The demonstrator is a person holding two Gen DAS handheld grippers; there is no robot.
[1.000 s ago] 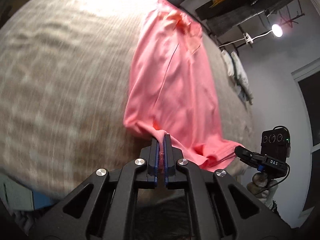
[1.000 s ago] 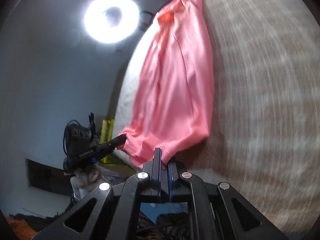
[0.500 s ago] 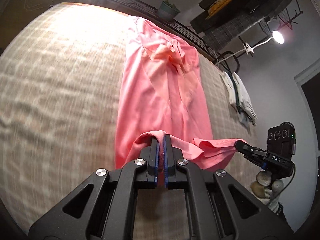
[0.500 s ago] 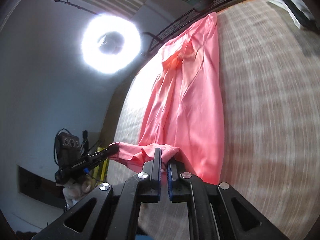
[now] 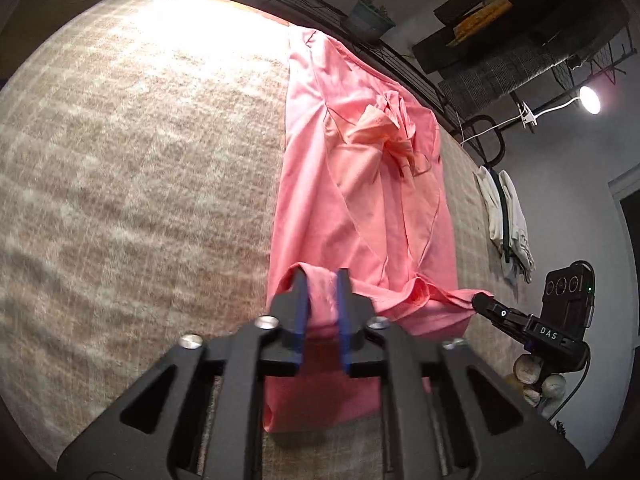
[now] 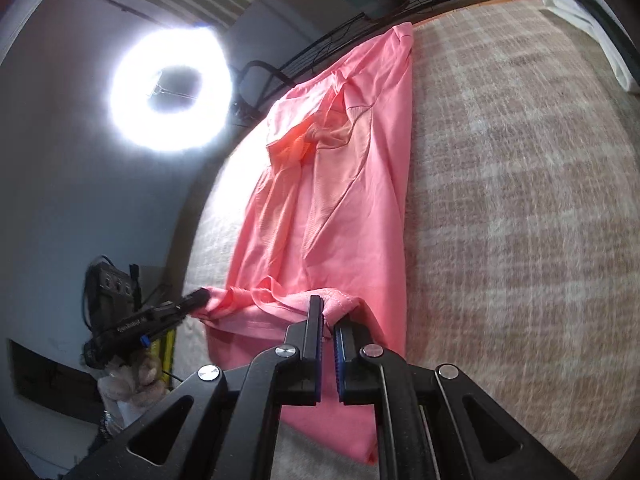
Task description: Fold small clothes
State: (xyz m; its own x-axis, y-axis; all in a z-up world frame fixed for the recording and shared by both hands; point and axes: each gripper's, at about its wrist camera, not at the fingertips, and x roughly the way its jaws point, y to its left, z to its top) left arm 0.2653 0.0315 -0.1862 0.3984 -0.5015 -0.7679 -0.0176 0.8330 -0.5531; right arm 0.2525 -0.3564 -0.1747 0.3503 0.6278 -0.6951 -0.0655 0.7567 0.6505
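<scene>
Beige plaid woven bedcover (image 5: pixel 132 184) fills both views, with a ring light (image 6: pixel 172 88) and a potted plant (image 5: pixel 368 16) behind it. Left gripper (image 5: pixel 320 300): its jaws have just been opening and now stand apart, with a fold of the pink thin-knit garment (image 5: pixel 360 200) loose between the blue pads (image 5: pixel 302 308), not pressed. Right gripper (image 6: pixel 328 328): jaws nearly together, with the hem corner pinched at the tips; the log agrees it is near shut. From the right wrist view the left tool's fingers sit at the other hem corner. The garment lies lengthwise on the bedcover, collar end bunched at the far edge, near hem doubled back over the body in a rumpled ridge between the two tools. Step, as I read it: bottom-to-top fold, at the drop-off point, left side letting go first. Next move likely calls for the right jaws to part too, both tools backing off without dragging cloth, then flattening that ridge so the hem lies square. White cloths (image 5: pixel 508 224) at the far right are untouched.
</scene>
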